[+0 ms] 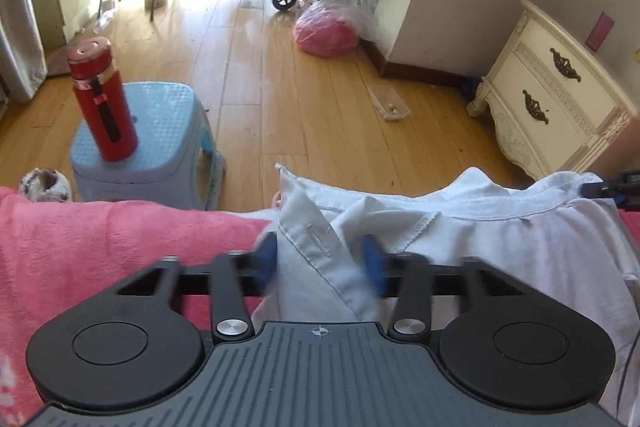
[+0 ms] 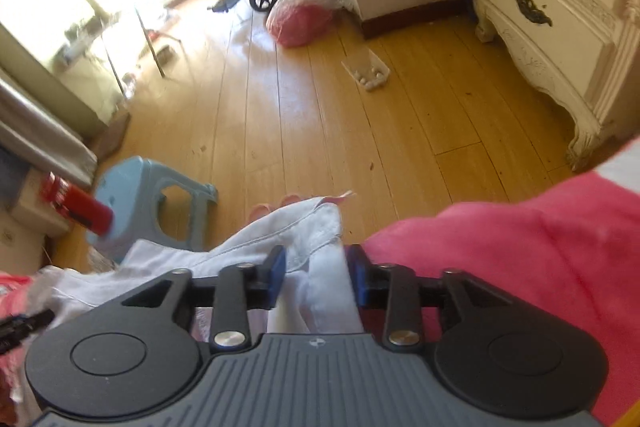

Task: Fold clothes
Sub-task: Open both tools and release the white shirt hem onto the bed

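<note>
White shirt, collar seemingly floorward, crosswise.

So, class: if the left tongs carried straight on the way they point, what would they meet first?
Probably the white shirt: its folded collar edge already lies between the open left tongs, on the pink blanket. Depth is hard to judge.

white shirt: thin smooth woven cloth, stitched seams | pink blanket: fuzzy matt fleece | left gripper: matt black plastic, ribbed grey housing, bright metal rivets, blue pads | floor: glossy wood planks | stool: textured pale-blue plastic | red bottle: glossy | nightstand, right: cream-painted carved wood, dark metal handles
</note>
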{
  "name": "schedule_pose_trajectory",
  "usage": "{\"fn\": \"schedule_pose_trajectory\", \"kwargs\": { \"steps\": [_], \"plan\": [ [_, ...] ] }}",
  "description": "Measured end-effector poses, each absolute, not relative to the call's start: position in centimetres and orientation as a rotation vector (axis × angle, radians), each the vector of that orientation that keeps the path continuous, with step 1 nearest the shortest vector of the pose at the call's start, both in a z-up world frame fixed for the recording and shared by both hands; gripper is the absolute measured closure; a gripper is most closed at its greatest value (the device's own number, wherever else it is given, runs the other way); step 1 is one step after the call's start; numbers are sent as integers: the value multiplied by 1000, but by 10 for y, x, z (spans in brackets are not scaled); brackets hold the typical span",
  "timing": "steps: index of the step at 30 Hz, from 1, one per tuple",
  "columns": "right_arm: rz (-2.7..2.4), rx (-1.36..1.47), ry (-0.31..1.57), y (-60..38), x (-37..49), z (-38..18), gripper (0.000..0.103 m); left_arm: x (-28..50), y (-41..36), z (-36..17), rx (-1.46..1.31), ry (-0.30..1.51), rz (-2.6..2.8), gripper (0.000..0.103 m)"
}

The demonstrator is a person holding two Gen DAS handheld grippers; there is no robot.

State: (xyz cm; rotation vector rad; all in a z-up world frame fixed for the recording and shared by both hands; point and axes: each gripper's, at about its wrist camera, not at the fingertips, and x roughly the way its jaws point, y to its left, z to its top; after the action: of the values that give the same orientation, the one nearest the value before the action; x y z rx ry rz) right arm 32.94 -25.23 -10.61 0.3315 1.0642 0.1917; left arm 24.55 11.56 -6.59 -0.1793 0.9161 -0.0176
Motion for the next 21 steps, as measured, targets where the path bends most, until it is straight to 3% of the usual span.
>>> {"fn": "schedule_pose_trajectory", "kwargs": {
  "steps": [2,9,13,16,21],
  "plan": [
    [174,343,1043,-267,318,-92,58,237,120,-59,-166,901,4,36],
    [138,314,873,-321,231,-16,58,185,146,-8,-172,814,61,32],
    [112,256,744,-346,145,34,57,134,150,33,-112,776,-12,17],
    [42,200,676,-363,82,60,55,93,138,53,22,798,-73,0],
    [25,62,539,-379,5,89,55,38,105,40,196,956,-216,0]
  ]
}}
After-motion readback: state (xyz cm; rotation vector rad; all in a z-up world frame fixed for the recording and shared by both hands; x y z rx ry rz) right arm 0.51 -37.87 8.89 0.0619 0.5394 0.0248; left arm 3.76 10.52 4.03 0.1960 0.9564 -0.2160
